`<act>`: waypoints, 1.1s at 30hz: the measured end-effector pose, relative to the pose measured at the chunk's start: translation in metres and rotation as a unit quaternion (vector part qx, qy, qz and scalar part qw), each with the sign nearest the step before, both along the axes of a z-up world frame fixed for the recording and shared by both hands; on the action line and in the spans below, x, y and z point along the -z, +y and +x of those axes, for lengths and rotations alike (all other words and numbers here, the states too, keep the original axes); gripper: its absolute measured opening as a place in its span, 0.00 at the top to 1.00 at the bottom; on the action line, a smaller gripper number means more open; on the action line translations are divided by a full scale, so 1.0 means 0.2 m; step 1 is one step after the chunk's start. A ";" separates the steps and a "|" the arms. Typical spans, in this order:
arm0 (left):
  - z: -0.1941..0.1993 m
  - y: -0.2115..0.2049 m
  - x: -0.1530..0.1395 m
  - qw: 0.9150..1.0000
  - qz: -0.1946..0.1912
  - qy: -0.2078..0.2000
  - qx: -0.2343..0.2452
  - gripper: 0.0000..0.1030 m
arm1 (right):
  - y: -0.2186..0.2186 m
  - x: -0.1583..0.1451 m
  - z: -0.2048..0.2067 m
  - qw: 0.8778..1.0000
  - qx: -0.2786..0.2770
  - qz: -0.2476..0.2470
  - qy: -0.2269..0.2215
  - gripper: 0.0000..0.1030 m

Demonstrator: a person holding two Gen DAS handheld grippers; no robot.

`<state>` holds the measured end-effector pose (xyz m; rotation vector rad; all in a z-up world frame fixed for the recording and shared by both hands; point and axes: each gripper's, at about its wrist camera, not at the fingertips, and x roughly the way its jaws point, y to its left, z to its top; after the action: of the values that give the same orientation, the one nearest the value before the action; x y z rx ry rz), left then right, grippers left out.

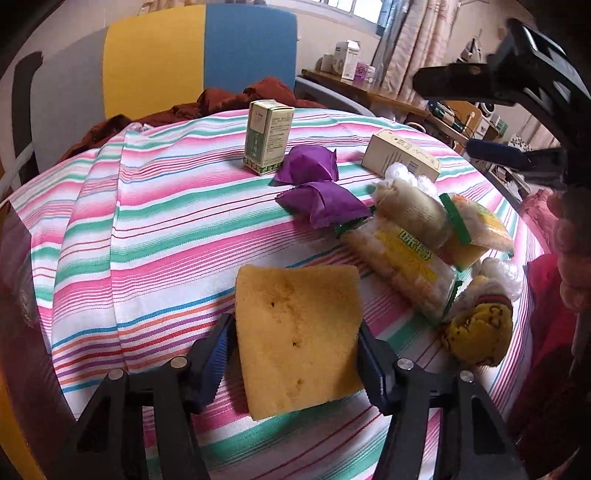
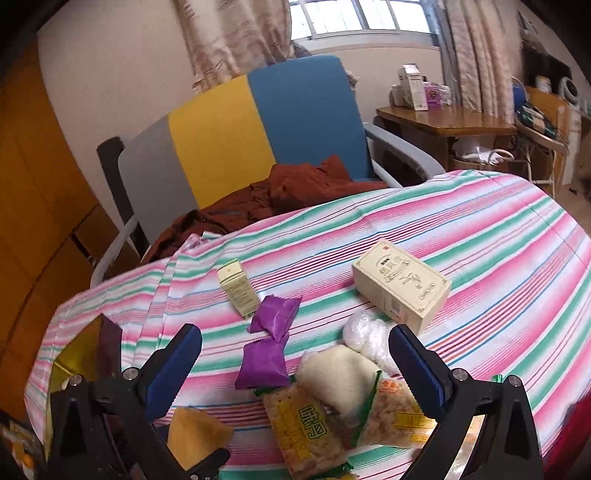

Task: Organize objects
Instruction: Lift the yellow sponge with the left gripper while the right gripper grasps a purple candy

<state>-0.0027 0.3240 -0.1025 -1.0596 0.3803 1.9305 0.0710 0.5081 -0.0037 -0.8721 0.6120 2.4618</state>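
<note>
Sponge (image 1: 299, 339) sits clamped between left gripper (image 1: 295, 354) pads; right gripper (image 2: 295, 369) gapes wide, empty.

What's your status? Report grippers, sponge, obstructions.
Left gripper closed on sponge, low over cloth. Right gripper open, empty, above snack packs. Nothing blocking.

Beyond the far edge of the striped tablecloth (image 2: 498, 236): an armchair (image 2: 258, 122) panelled in grey, yellow and blue, a rust-brown cloth (image 2: 295, 188) heaped on its seat. Behind, a pale wall (image 2: 110, 66), patterned curtains (image 2: 229, 33) flanking a daylit window (image 2: 354, 18). At right, a wooden side table (image 2: 443, 122) carrying small boxes; at left, a wooden cabinet (image 2: 33, 184).
</note>
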 end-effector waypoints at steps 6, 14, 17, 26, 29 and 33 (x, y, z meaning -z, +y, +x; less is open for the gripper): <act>0.02 -0.02 0.00 1.000 0.004 0.014 0.000 0.42 | -0.08 0.05 -0.08 0.998 -0.057 -0.001 -0.030 0.07; 0.04 -0.05 0.00 1.000 0.018 0.016 0.004 0.43 | -0.12 0.21 -0.40 0.982 -0.143 -0.023 -0.122 0.27; 0.03 -0.06 0.01 1.000 0.026 0.013 0.004 0.42 | -0.10 0.32 -0.48 0.977 -0.132 -0.023 -0.166 0.27; 0.03 -0.06 0.01 0.999 0.033 0.019 0.005 0.41 | -0.07 0.41 -0.50 0.971 -0.142 -0.005 -0.195 0.59; 0.03 -0.06 0.01 0.999 0.036 0.016 0.005 0.41 | -0.09 0.40 -0.49 0.968 -0.156 -0.003 -0.194 0.60; 0.02 -0.06 0.01 0.999 0.037 0.016 0.006 0.42 | -0.14 0.38 -0.48 0.964 -0.191 -0.018 -0.183 0.61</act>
<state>0.0019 0.3111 -0.1051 -0.9773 0.3303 1.9393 -0.0242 0.4808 -0.0796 -1.5371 0.3816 2.5177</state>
